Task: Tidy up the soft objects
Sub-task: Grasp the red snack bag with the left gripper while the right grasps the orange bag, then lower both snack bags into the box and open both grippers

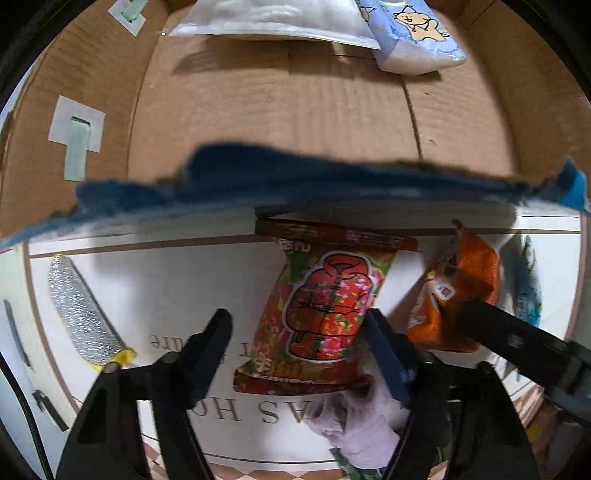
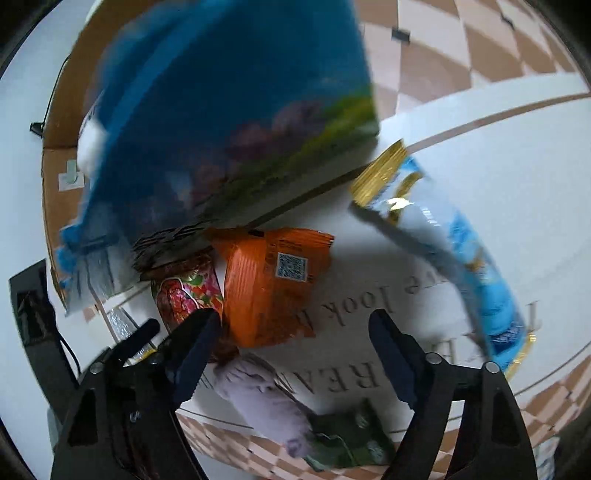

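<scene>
A blurred blue cloth (image 1: 295, 184) hangs in the air over the near rim of the cardboard box (image 1: 258, 103); in the right wrist view it shows as a blue cloth (image 2: 229, 110) with a green and purple band, free of both grippers. My left gripper (image 1: 295, 350) is open above a red floral snack bag (image 1: 321, 306) on the white mat (image 1: 155, 288). My right gripper (image 2: 295, 350) is open over the mat near an orange snack bag (image 2: 269, 284). A lilac cloth (image 2: 266, 406) lies below it.
Inside the box lie a white packet (image 1: 273, 18) and a blue cartoon tissue pack (image 1: 413, 37). A light blue and gold bag (image 2: 461, 251) is on the mat's right, a green packet (image 2: 351, 439) at its front edge, a silver pouch (image 1: 81, 314) at left.
</scene>
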Demonstrator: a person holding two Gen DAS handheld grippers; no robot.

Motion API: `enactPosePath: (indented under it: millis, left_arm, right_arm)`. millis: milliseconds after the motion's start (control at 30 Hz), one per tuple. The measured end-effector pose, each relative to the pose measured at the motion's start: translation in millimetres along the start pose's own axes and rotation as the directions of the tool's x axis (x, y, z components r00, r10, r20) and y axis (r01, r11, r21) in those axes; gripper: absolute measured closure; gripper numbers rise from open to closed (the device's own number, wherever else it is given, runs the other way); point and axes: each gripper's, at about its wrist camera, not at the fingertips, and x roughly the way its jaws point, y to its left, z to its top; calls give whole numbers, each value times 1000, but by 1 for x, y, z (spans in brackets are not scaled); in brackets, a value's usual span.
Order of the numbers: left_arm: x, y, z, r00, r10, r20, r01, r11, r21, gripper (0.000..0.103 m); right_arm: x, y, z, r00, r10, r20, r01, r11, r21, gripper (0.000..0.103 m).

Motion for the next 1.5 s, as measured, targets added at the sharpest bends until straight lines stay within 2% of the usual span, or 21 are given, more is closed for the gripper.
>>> enactPosePath:
  millis: [33, 67, 100, 167, 200, 400, 567, 700, 833, 1033, 1100, 1200, 1300, 1500]
  left_arm:
    - [0, 0, -1, 1000, -7, 1, 7, 1000, 0, 41]
    - [1, -1, -2, 1000, -9, 4, 9, 1000, 0, 43]
    - [2, -2, -4, 1000, -5, 7, 5, 1000, 2, 44]
    - [3, -5, -6, 1000, -3, 8, 3, 1000, 6, 45]
    - [4, -6, -8, 1000, 3, 6, -3, 1000, 12, 45]
    - [12, -14, -29, 1000, 29, 5, -29, 999, 23, 46]
    - [21, -12, -59, 998, 55, -23, -54, 998, 38, 46]
    - [29, -11, -71, 998, 55, -38, -54, 998, 21, 43]
    - [43, -9, -68, 997, 37, -67, -38, 999, -2, 41]
    - [50, 1, -65, 998, 7, -68, -9, 999, -31, 43]
    - [44, 7, -68, 998, 1, -62, -4, 999, -46, 52]
    - [29, 17, -69, 999, 6, -41, -9, 998, -58, 58]
    - [11, 18, -75, 1000, 4, -4, -4, 998, -58, 58]
    - [-46, 15, -92, 994, -58, 97, 62, 997, -35, 59]
  right_arm:
    - [3, 1, 0, 1000, 4, -3, -4, 1000, 1, 26]
    - [7, 4, 1, 1000, 12, -6, -12, 1000, 0, 31]
    - [11, 7, 1, 1000, 11, -12, -11, 1000, -6, 43]
    - [15, 14, -1, 1000, 4, -23, -5, 1000, -24, 55]
    - [15, 17, -3, 1000, -11, -21, 10, 999, -38, 57]
    - [8, 19, -18, 988, -149, -34, 143, 980, -136, 61]
    - [1, 11, -43, 960, -276, -39, 258, 933, -253, 62]
    - [-1, 10, -61, 940, -341, -32, 313, 894, -321, 61]
    - [4, 15, -69, 925, -381, -17, 354, 874, -334, 60]
    - [7, 23, -73, 927, -375, -21, 350, 881, -318, 59]
    - [7, 19, -73, 927, -376, -18, 351, 880, -320, 60]
    - [5, 18, -77, 928, -372, -15, 347, 878, -329, 62]
    - [-5, 19, -83, 933, -361, 3, 340, 874, -346, 63]
    - [-52, 39, -100, 961, -274, 44, 268, 876, -401, 64]
